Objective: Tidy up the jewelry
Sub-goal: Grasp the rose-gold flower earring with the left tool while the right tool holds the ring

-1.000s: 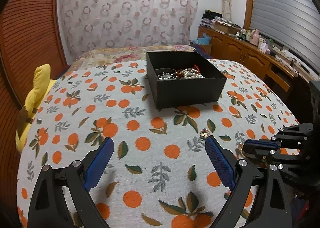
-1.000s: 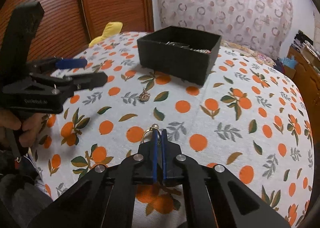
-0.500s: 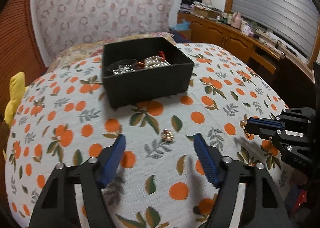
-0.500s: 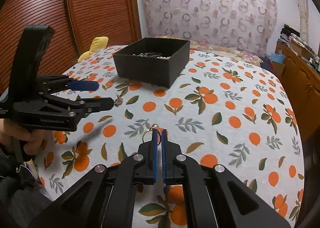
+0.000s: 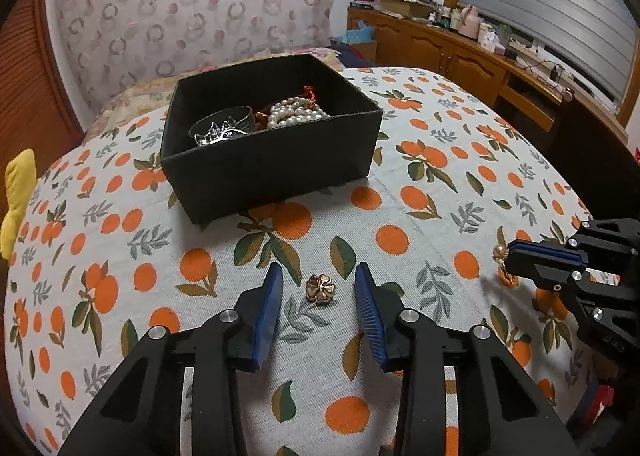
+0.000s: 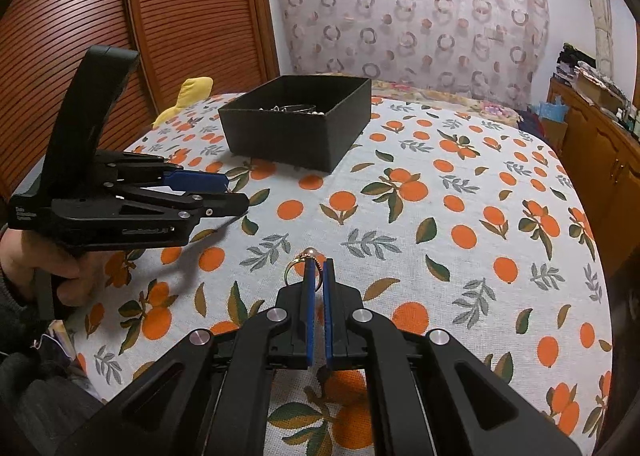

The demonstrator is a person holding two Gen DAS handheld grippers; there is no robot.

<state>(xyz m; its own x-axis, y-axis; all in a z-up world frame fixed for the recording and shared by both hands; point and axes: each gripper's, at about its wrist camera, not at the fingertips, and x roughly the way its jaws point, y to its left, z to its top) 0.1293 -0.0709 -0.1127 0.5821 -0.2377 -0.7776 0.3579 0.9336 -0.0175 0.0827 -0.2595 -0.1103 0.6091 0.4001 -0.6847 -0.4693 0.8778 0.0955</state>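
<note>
A: How do the jaws of the left gripper (image 5: 318,288) stand?

B: Partly spread and closing. The small gold flower-shaped brooch (image 5: 320,288) lies on the orange-print tablecloth (image 5: 420,216) between the two blue pads, with a gap on each side. Neither pad touches it.

A: And the right gripper (image 6: 318,276)?

B: Pressed nearly together, pinching a thin gold ring with a pearl (image 6: 304,262). The hoop sticks out to the left of the fingertips and the pearl sits just above them. In the left wrist view the ring hangs clear of the cloth, with its shadow below.

A: How are the hands posed?

B: Both grippers slant downward toward the cloth. The left one is gripped by a hand (image 6: 44,268) at the near left edge of the table, its handle rising above it. The right one comes in from the near right edge.

A: Where's the rest of the jewelry?

B: In the open black box (image 5: 276,160) toward the far edge of the table, beyond the brooch: a pearl strand (image 5: 298,114), a silver tiara-like piece (image 5: 222,128), and a bit of red cord (image 5: 310,92). A yellow plush toy (image 5: 16,200) sits off the table's left edge.
</note>
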